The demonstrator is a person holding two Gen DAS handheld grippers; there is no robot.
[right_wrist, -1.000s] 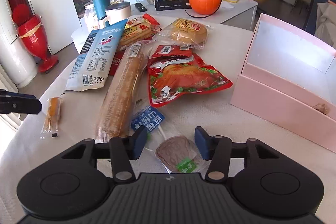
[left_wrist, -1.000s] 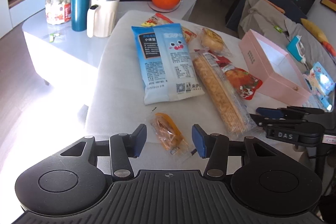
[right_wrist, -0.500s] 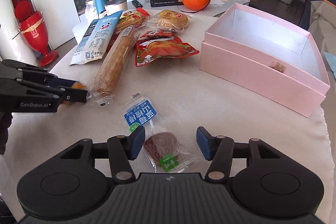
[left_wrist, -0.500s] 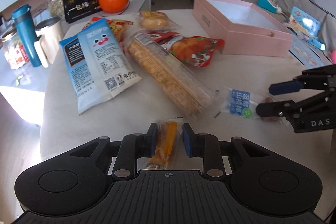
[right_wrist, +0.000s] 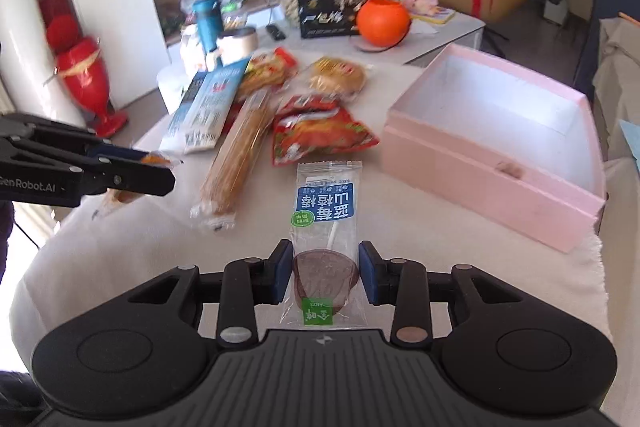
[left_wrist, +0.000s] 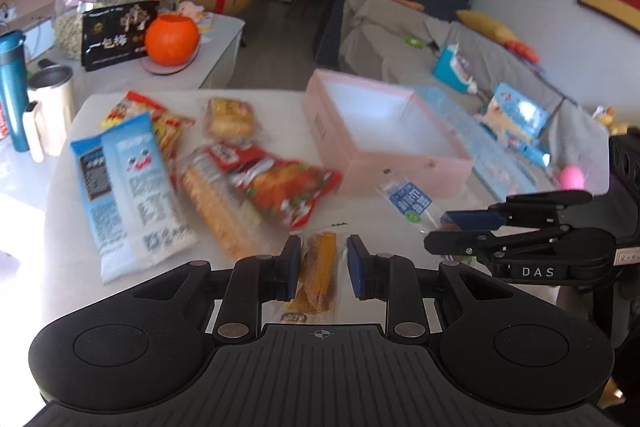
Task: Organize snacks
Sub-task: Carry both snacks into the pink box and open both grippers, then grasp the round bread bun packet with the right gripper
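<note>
- The left gripper [left_wrist: 320,265] has its jaws drawn in narrow on an orange stick snack [left_wrist: 318,271] in clear wrap, low in the middle of the left wrist view. The pack looks light and thin, a firm bar inside crinkly film.
- The film is slick, so I'd judge the hold safest across the bar itself, not on the loose sealed ends, which would fold and slide.
- The right gripper [right_wrist: 322,277] is closing on a lollipop pack [right_wrist: 325,223], the dark round disc sitting between the pads. The rest of the wrap runs away toward mid-frame, blue label uppermost.
- That disc is hard and probably brittle. A squeeze on its edges holds well, but too much force could crack it. The wrap beyond it is floppy and will droop.
- The pink box [right_wrist: 496,131] stands open at the right of the right wrist view, nearly empty, near both packs.
- The other snacks lie in a loose heap left of the box. The long biscuit pack [right_wrist: 236,155] looks the most fragile.
</note>
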